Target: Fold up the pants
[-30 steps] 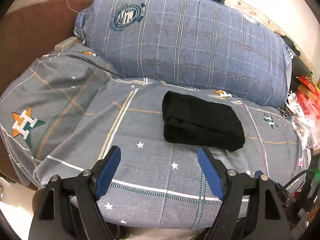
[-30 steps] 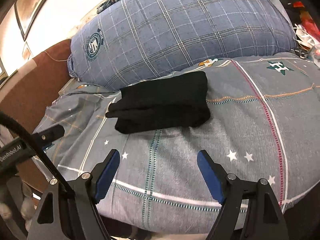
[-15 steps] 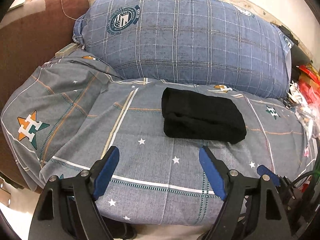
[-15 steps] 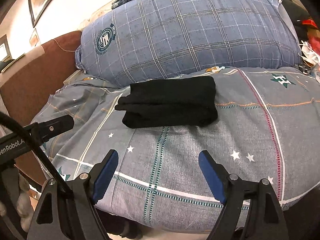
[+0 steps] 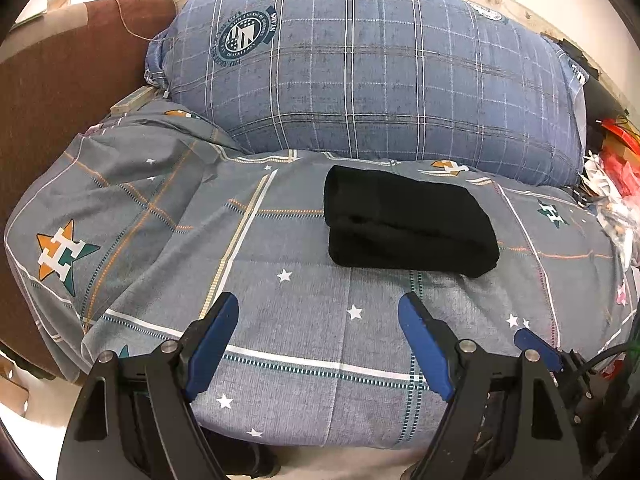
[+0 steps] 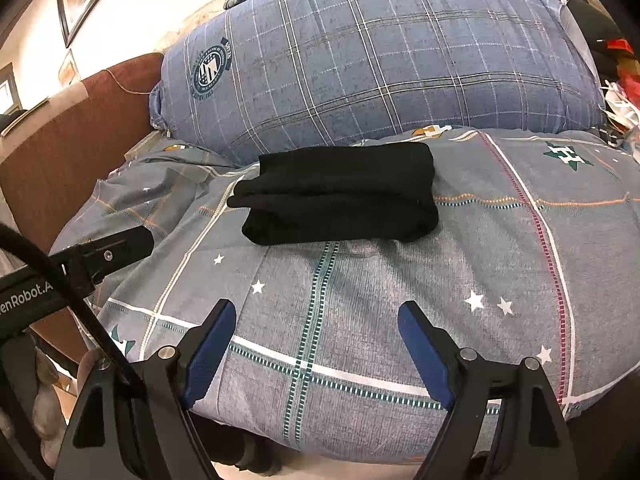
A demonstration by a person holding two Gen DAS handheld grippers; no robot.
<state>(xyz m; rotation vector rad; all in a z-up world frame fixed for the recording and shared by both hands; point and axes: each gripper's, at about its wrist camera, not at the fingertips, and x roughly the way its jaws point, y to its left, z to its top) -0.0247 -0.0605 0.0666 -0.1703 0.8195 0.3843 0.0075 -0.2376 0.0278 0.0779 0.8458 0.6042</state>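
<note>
Left wrist view: black pants (image 5: 408, 222) are seen folded on the bed (image 5: 304, 320). Both the left hand-held gripper (image 5: 318, 320) and right hand-held gripper (image 6: 316, 326), wide and empty, have been drawn back, so folding is judged finished.

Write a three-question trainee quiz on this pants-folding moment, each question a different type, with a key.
1. True or false: the left gripper is clamping the black pants.
2. What do the pants lie on: A) grey star-print quilt B) brown headboard C) blue plaid pillow?
3. Fill in: the right gripper is ____.

Key: 1 false; 2 A; 3 open. The pants lie folded and untouched.
</note>
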